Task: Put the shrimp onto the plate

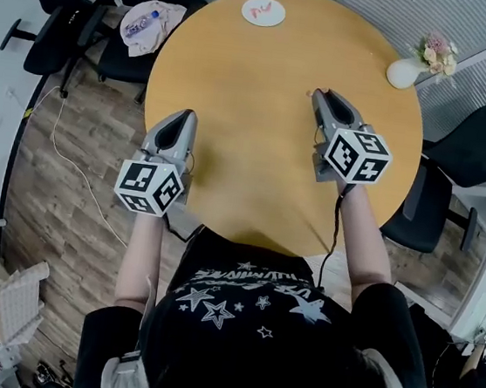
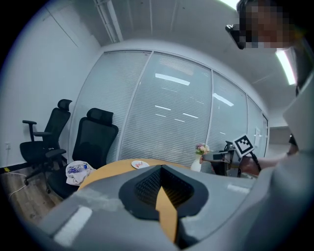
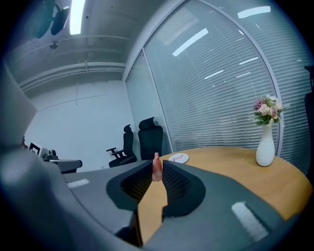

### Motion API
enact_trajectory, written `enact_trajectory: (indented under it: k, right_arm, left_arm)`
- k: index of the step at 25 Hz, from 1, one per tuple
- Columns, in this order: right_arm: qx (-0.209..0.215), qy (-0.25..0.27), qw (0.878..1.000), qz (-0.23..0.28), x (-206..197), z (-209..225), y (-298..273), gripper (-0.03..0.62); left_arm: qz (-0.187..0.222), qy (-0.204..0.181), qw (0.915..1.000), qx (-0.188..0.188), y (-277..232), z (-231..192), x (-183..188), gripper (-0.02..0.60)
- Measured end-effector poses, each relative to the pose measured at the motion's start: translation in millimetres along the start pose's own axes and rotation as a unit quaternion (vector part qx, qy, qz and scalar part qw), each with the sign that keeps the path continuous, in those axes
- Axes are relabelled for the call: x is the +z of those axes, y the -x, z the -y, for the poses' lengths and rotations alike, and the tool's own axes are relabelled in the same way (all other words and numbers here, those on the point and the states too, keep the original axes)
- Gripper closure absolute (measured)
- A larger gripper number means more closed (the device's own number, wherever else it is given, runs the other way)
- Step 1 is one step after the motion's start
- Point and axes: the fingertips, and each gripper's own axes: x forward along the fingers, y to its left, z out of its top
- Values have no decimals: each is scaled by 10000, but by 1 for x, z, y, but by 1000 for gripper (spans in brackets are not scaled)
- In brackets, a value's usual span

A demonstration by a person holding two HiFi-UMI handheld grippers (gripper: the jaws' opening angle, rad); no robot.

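Right gripper view: right claw pinching shrimp, partly hidden; left claw closed, empty.

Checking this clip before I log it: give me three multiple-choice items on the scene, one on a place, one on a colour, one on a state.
1. Where on the table is the plate?
A. at its far edge
B. at its near edge
C. touching the vase

2. What colour is the vase?
A. black
B. white
C. green

3. How is the right gripper?
A. open and empty
B. shut on the shrimp
C. shut on the vase

Answers:
1 A: the head view shows it on the side farthest from the camera.
2 B: its body is plain white.
3 B: the right gripper view shows the pink shrimp pinched between the jaws.
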Motion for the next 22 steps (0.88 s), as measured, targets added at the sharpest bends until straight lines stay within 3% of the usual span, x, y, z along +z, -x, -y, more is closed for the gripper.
enact_trajectory:
  k: [8,17,22]
  right_arm:
    - [-246,-58,9993,-257,-10,11,-84,528]
    - [-471,-14,9947,-916,-29,38,-178,528]
    - [-452,-98,9936,-1030,-34,56,-227,528]
  left_arm:
    - [-249,37,9991,-333,-57,-52,-12,580]
    - [-426,157,9977,-499,-108,-93,-25,580]
    - [-457,124,9975,-526,-131,-111,-26,580]
